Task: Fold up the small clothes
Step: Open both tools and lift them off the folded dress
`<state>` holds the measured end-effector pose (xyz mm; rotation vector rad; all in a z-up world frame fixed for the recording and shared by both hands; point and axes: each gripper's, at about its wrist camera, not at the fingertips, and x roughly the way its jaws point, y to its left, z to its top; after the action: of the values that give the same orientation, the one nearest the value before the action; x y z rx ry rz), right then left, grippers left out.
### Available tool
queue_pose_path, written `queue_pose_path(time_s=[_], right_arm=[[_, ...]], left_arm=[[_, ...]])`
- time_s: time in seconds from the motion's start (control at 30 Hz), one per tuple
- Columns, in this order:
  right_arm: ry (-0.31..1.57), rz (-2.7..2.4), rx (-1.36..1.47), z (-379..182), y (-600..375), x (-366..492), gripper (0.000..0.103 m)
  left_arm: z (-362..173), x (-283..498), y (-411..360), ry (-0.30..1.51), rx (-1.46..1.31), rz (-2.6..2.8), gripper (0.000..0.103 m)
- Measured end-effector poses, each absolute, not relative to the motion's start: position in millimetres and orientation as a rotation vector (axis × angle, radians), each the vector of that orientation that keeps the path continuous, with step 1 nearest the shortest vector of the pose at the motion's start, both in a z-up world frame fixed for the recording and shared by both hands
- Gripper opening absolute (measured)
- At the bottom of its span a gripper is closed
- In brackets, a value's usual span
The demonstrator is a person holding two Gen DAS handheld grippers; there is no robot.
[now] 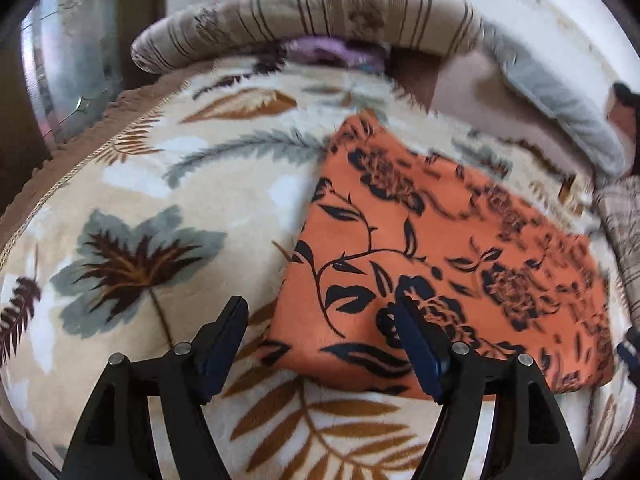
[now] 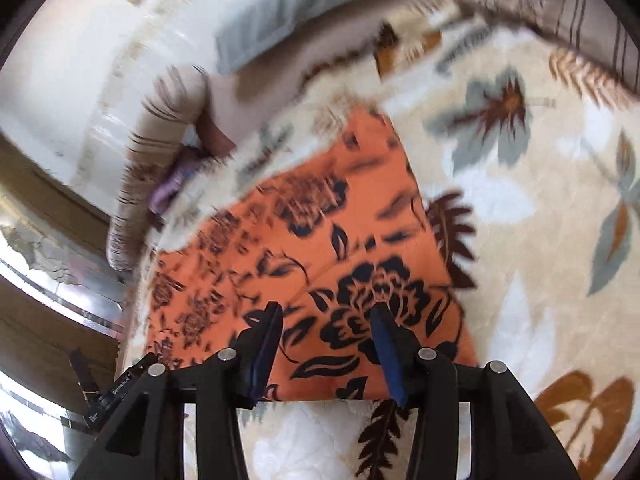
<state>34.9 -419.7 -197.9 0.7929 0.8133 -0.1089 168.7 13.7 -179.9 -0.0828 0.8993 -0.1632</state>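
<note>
**A:** Your jaws first. The left gripper stands wide with nothing between its fingers; one finger hangs over the bare blanket, the other over the near left corner of the orange floral garment. The right gripper is parted more narrowly, also empty, and hovers above the garment's near edge with the big black flower showing between its fingers.

**B:** So you're holding nothing. Where does the cloth lie?

**A:** Flat on the bed, on the leaf-print blanket, as a tidy block with straight edges. I'd judge it is already folded at least once, and that your jaws stand apart because you have let go of the near edge or are about to take it again. From these views I can't tell you which.

**B:** Beyond the cloth?

**A:** The blanket runs on to a striped bolster along the far edge of the bed, with something purple tucked under it and a grey cushion off to the right.

**B:** What can't you make out?

**A:** How many layers the garment has and what kind of garment it is. Its far edge is blurred in both views, the purple thing is too smeared to name, and the small dark device at the left of the right-wrist view is cut off.
</note>
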Motion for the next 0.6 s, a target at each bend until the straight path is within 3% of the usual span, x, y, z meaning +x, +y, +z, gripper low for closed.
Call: queue_pose_path(time_s=[0.13, 0.3, 0.6], right_arm=[[0.972, -0.118, 0.856, -233, -423, 43, 0.058], [0.804, -0.062, 0.861, -197, -425, 25, 0.059], [0.667, 0.067, 0.894, -168, -395, -5, 0.059]], left_arm=[[-210, 167, 11, 1.024, -0.008, -0.122, 0.077], [-197, 143, 20, 0.952, 0.017, -0.152, 0.078], [-167, 103, 30, 0.777, 0.007, -0.135, 0.078]])
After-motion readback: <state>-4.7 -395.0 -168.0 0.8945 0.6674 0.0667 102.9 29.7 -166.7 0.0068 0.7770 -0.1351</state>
